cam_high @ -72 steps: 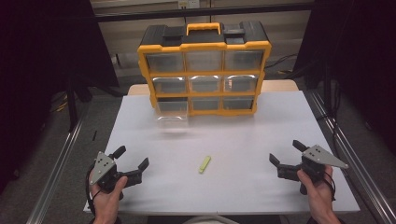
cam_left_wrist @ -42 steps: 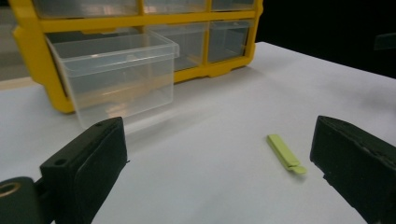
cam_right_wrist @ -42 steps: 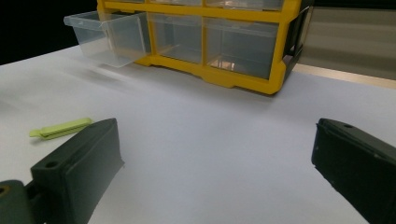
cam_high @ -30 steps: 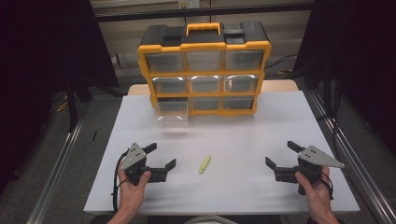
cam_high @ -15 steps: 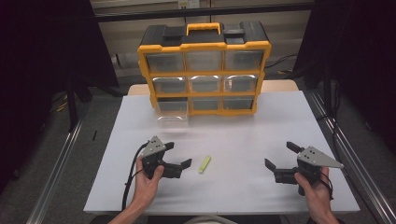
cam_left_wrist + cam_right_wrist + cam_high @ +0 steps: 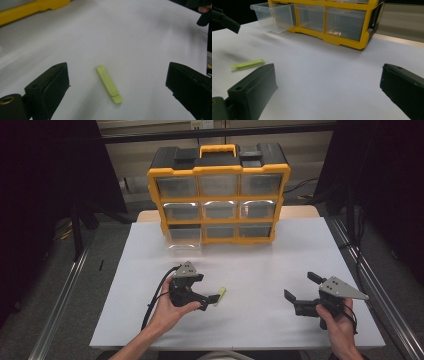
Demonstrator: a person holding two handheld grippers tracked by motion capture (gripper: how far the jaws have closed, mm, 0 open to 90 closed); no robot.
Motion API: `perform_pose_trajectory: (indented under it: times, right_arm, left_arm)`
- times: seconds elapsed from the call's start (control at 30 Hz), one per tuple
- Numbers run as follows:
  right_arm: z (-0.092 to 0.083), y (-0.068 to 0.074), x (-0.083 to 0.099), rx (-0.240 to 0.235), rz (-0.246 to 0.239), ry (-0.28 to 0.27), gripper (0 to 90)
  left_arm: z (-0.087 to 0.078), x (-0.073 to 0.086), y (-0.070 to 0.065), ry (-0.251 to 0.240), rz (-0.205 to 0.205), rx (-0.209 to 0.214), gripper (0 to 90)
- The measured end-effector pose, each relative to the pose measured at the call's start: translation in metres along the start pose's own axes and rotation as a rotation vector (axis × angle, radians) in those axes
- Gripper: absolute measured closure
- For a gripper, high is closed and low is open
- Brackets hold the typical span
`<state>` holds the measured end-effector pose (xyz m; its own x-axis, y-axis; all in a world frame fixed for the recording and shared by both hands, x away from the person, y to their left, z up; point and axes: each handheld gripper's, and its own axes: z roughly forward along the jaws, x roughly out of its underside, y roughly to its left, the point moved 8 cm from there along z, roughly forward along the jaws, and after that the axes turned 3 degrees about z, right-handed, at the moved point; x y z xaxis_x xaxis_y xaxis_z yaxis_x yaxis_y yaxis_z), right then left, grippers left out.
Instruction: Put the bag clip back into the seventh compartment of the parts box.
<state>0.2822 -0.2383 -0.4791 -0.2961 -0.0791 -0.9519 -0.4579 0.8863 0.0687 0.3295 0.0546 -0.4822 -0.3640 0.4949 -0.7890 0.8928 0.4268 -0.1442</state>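
A small yellow-green clip [image 6: 220,296] lies flat on the white table [image 6: 250,260], left of centre near the front. My left gripper [image 6: 207,292] is open just left of it, jaws pointing at it. In the left gripper view the clip [image 6: 108,83] lies on the table between and ahead of the wide-apart jaws of the left gripper [image 6: 117,72], touching neither. My right gripper [image 6: 300,286] is open near the front right, holding nothing. The right gripper view shows the clip [image 6: 248,64] far left, beyond the left jaw of the right gripper [image 6: 328,70].
A yellow and black organizer [image 6: 219,170] with clear drawers stands at the back of the table. Its bottom-left drawer [image 6: 184,236] is pulled out and looks empty [image 6: 273,16]. Metal rails run along both sides of the table.
My left gripper has travelled from the front left corner rightwards to the clip, staying open. The right gripper has barely shifted. The clip has not moved.
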Motion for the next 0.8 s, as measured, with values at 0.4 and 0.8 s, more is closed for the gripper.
perform_pose_trajectory:
  times: [0.4, 0.8]
  right_arm:
    - [0.003, 0.002, 0.001, -0.002, -0.002, 0.006, 0.3]
    - [0.002, 0.003, 0.001, -0.01, -0.008, 0.009, 0.4]
  left_arm:
    - [0.03, 0.004, 0.004, 0.264, 0.023, 0.036, 7.9]
    - [0.046, -0.004, 0.02, 0.42, -0.004, 0.004, 23.0]
